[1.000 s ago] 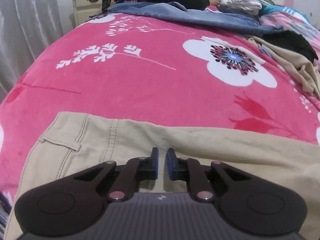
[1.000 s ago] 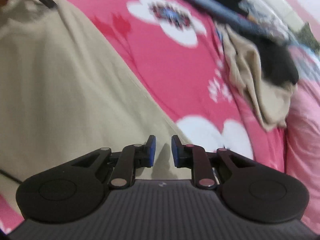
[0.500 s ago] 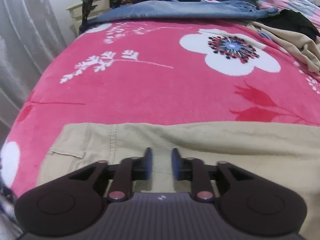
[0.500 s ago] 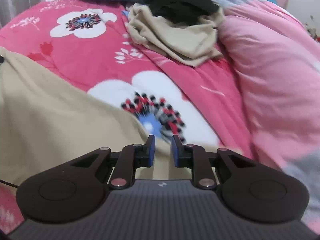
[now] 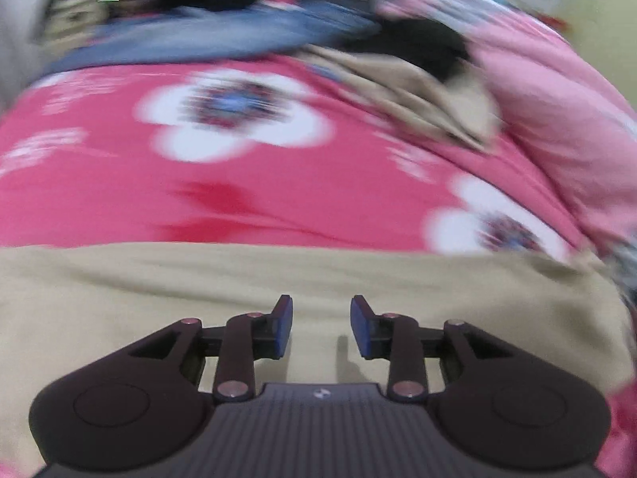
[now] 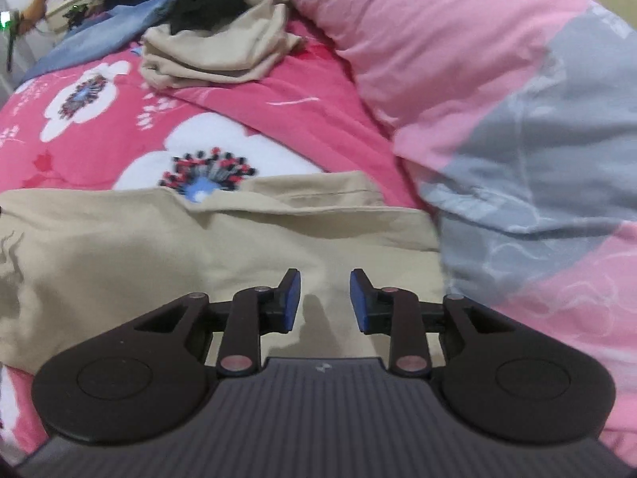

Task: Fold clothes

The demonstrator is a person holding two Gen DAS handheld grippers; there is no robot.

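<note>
Khaki trousers (image 6: pixel 167 247) lay flat across the bed (image 6: pixel 302 119), long axis sideways to both tongs. Left tongs (image 5: pixel 321 326) and right tongs (image 6: pixel 325 298) hovered agape, empty, right nearer the hems.

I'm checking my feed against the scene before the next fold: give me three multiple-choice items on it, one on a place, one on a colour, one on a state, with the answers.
1. Where do the khaki trousers lie?
A. On the pink floral blanket
B. On a wooden floor
C. In a basket

2. What colour are the pads on the right gripper?
A. Red
B. Blue
C. Yellow

3. How do the jaws of the left gripper stand?
A. Shut on fabric
B. Open, holding nothing
C. Shut on nothing

Answers:
1. A, the pink floral blanket shows beyond the trousers' far edge.
2. B, both inner faces are blue.
3. B, there is a clear gap between the pads, with the cloth lying flat beneath.
</note>
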